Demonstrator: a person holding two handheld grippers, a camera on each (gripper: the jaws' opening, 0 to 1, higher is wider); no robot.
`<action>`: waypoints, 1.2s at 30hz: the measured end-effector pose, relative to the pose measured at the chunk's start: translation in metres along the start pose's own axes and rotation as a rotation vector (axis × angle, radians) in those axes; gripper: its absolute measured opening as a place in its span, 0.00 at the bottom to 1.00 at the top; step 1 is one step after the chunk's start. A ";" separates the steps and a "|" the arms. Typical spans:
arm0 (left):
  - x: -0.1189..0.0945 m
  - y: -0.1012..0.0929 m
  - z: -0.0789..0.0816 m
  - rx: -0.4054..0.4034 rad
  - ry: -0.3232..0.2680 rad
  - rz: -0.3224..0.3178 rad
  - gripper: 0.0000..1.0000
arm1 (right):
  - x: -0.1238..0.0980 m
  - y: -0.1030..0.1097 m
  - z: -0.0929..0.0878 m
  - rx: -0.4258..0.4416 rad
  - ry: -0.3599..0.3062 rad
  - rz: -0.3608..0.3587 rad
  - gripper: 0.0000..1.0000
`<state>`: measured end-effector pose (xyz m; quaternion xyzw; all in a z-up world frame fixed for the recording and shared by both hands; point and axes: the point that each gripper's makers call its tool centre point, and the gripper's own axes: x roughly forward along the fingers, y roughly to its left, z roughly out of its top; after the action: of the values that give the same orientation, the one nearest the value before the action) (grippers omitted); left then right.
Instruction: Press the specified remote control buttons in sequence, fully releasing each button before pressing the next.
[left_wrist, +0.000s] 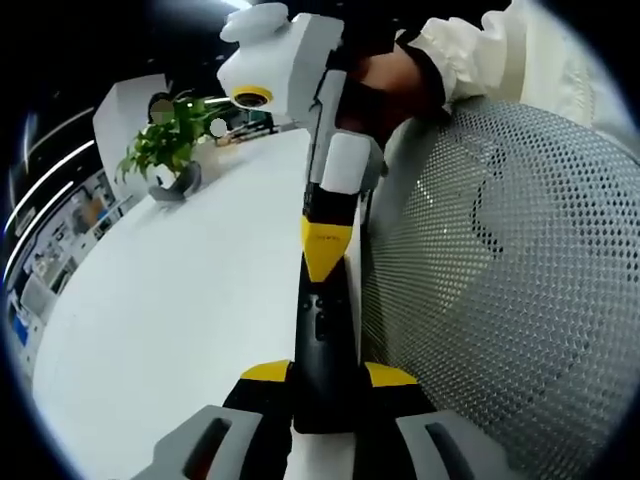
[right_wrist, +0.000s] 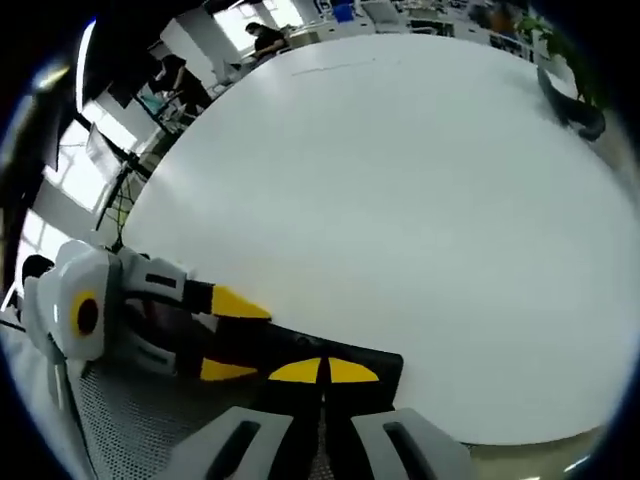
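left gripper (left_wrist: 328, 378) pinches remote (left_wrist: 323, 340) by its near end, at the edge of white table (left_wrist: 190, 300). right gripper (right_wrist: 322, 371) tips pressed together, resting on top of the remote (right_wrist: 330, 362); mesh chair (left_wrist: 500, 280) beside.

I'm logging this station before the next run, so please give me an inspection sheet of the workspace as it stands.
Surface: white table, round-edged, plain top.
Job's things: black remote, held lengthwise between the left tool's jaws.
Clutter: potted plant at the table's far edge.
Grippers: left tool shut on the remote; right tool shut, its yellow tips apparently touching the remote's top.
Cables: nothing seen.
Surroundings: mesh chair beside the table; people at desks beyond.
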<state>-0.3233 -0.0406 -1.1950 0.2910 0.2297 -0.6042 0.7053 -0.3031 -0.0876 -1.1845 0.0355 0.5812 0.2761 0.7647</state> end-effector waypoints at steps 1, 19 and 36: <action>0.000 0.000 0.000 0.005 0.001 0.000 0.26 | 0.000 0.001 0.000 -0.001 0.003 0.000 0.00; 0.002 0.000 0.003 0.006 0.008 -0.007 0.25 | 0.006 0.018 0.009 -0.020 -0.028 0.063 0.00; 0.003 0.000 0.003 -0.007 -0.009 -0.008 0.25 | 0.010 0.018 0.006 -0.006 -0.008 0.049 0.00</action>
<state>-0.3228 -0.0445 -1.1945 0.2848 0.2300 -0.6074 0.7050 -0.3028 -0.0660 -1.1842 0.0482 0.5763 0.2963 0.7601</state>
